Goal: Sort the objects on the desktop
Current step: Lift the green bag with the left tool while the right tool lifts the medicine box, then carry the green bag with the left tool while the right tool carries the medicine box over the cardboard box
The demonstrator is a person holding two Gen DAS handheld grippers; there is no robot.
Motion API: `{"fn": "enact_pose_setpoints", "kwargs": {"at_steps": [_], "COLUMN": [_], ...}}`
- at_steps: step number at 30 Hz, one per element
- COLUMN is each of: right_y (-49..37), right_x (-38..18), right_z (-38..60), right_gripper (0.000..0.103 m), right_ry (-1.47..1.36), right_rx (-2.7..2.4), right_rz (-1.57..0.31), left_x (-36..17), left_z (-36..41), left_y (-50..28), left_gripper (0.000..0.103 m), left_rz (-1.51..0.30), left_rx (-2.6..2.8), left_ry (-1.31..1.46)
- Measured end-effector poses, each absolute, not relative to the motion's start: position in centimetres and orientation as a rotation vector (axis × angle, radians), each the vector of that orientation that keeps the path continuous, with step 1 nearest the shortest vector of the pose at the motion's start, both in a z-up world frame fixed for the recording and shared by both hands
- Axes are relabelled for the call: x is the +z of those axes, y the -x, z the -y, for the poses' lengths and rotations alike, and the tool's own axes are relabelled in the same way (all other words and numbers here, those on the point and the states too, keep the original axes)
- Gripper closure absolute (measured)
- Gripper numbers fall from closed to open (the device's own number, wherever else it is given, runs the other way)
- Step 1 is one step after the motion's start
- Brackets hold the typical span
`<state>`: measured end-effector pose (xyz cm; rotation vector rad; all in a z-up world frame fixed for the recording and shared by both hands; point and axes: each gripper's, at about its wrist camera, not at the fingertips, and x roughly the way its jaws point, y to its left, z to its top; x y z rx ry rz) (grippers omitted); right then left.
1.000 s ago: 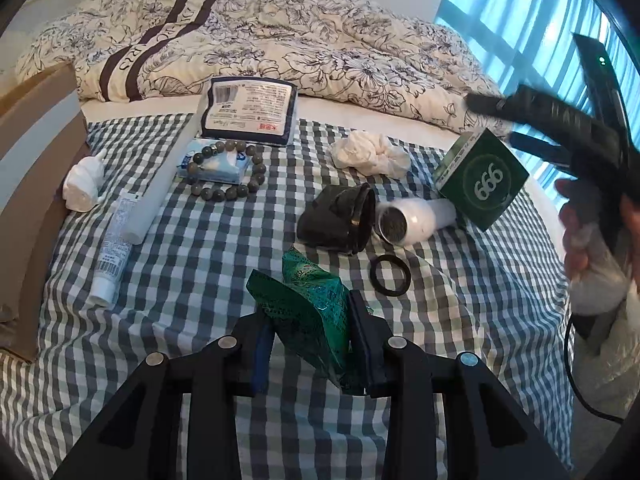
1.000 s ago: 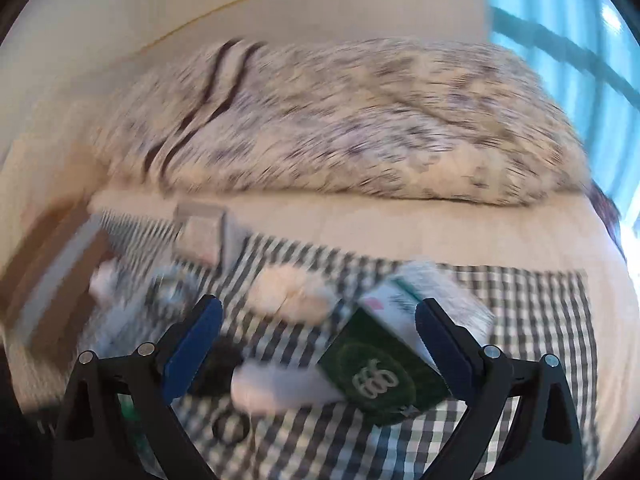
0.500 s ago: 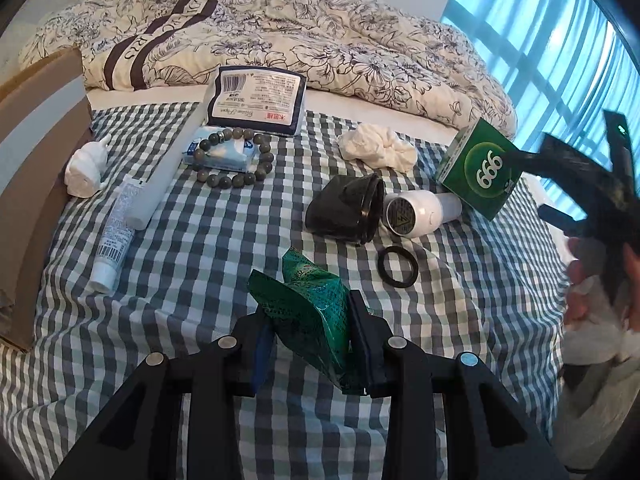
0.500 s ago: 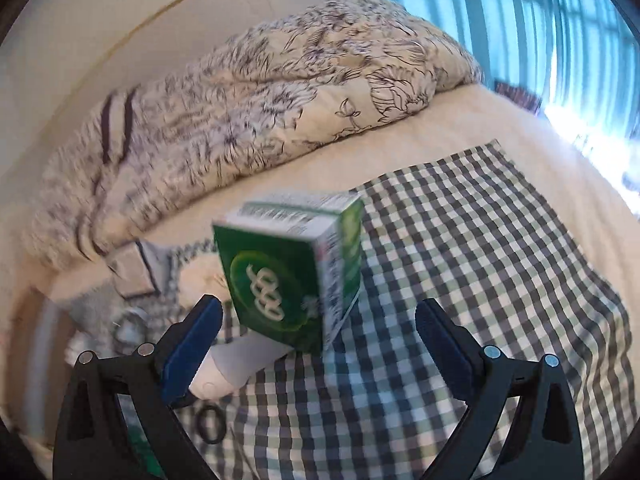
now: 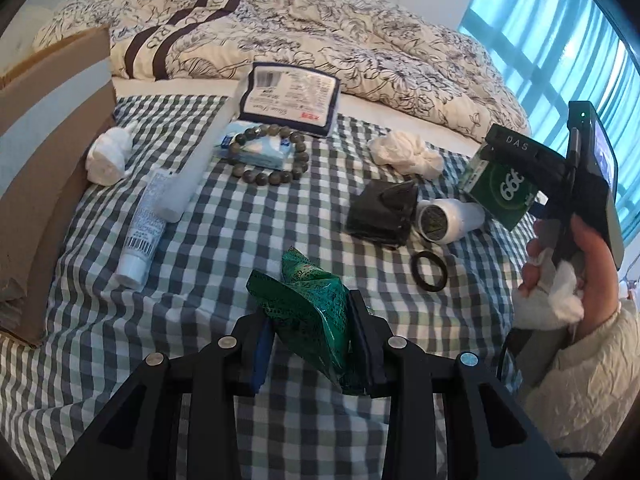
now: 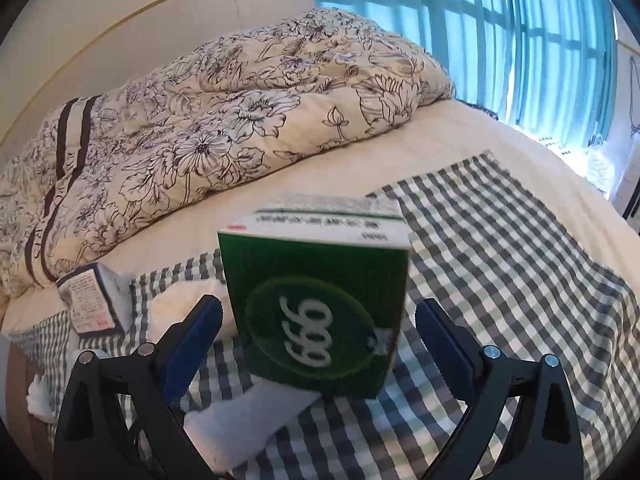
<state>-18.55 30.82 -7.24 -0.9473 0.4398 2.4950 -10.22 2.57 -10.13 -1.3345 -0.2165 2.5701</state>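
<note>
My left gripper is shut on a crumpled green foil packet, held just above the checked cloth near its front. My right gripper is open, its blue pads on either side of a green box marked 999 without touching it. That green box leans on a white bottle at the cloth's right side, with the right gripper's black body over it in the left wrist view. A black pouch and a black ring lie beside the bottle.
On the cloth lie a bead bracelet on a blue tissue pack, a white tube, a dark-edged packet, white crumpled cloths and a white figurine. A cardboard box stands left. A flowered duvet lies behind.
The right gripper swung in from the right and now straddles the green box, which fills more of its view. The left gripper keeps its hold on the packet and has drifted slightly.
</note>
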Motion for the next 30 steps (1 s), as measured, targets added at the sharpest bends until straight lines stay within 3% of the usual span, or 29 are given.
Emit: {"fn": "enact_pose_setpoints", "kwargs": {"at_steps": [4,5,6,19,30], "right_y": [19.9,20.0,20.1,13.7,6.1], "right_x": [-7.7,-7.8,-7.9,-3.2,-0.6], "right_z": [-30.9,-31.2,-31.4,-31.0,-23.4], "right_gripper": [0.006,0.01,0.023,0.025,0.025], "right_ry": [0.959,0.963,0.967,0.977,1.125], "right_rx": [2.431,2.419,2.413,2.612,2.901], "right_rz": [-0.4,-0.403,-0.411,-0.331,-0.172], "left_x": [-10.2,-10.2,-10.2,-7.1,-3.1], "left_z": [-1.7,-1.6,-1.4,-1.3,-1.1], "left_y": [10.2,10.2,10.2,8.7,6.5], "left_gripper": [0.068,0.068,0.068,0.068,0.068], "left_rz": [0.239,0.243,0.247,0.243,0.228], "left_rx": [2.579,2.583,2.586,2.635,2.675], "left_ry": [1.336,1.334,1.333,1.22,1.133]}}
